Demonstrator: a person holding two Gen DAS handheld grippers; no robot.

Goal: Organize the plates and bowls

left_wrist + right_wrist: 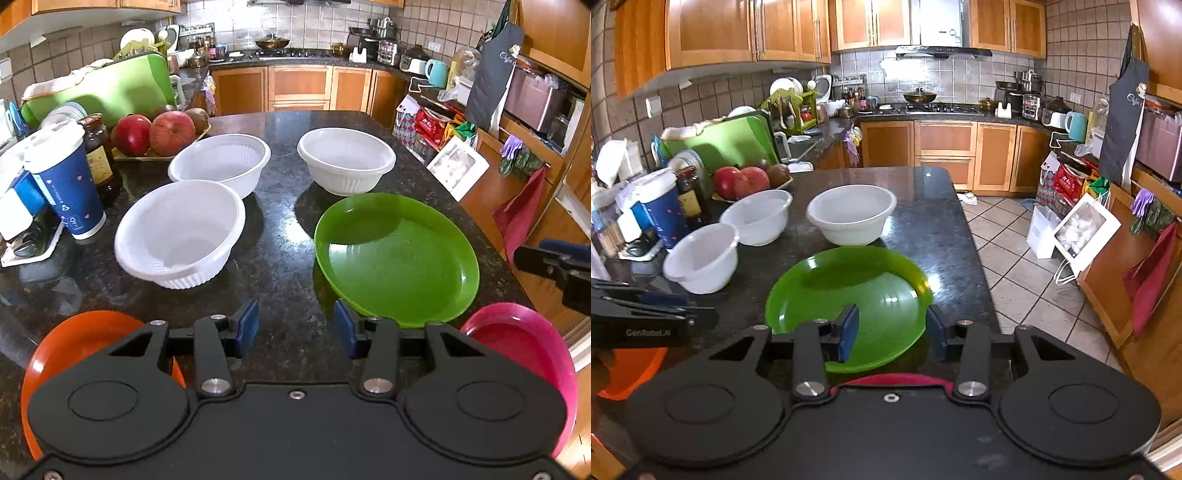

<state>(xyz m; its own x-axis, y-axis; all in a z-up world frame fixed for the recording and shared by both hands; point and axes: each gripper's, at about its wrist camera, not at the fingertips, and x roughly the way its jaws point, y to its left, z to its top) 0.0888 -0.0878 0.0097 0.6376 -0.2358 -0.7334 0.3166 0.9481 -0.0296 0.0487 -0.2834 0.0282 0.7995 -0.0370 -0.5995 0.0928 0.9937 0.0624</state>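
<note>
Left wrist view showed the left gripper point(295, 328) hanging over the dark counter point(288, 236) with its blue pads spread apart and nothing between them. Three white bowls sat apart on the counter: the near bowl point(181, 232), the back bowl point(221, 162) just behind it, and the far bowl point(347, 158) off to the right. The green plate point(395, 258) lay flat in front of the far bowl. An orange plate point(74, 343) and a pink plate point(517, 332) peeked out from under the tool, one on each side. In the right wrist view, the right gripper point(892, 332) was spread too, empty, and it hung above the green plate's near edge. My guess was that each tool waited open so it could pick a dish and stack like with like.
</note>
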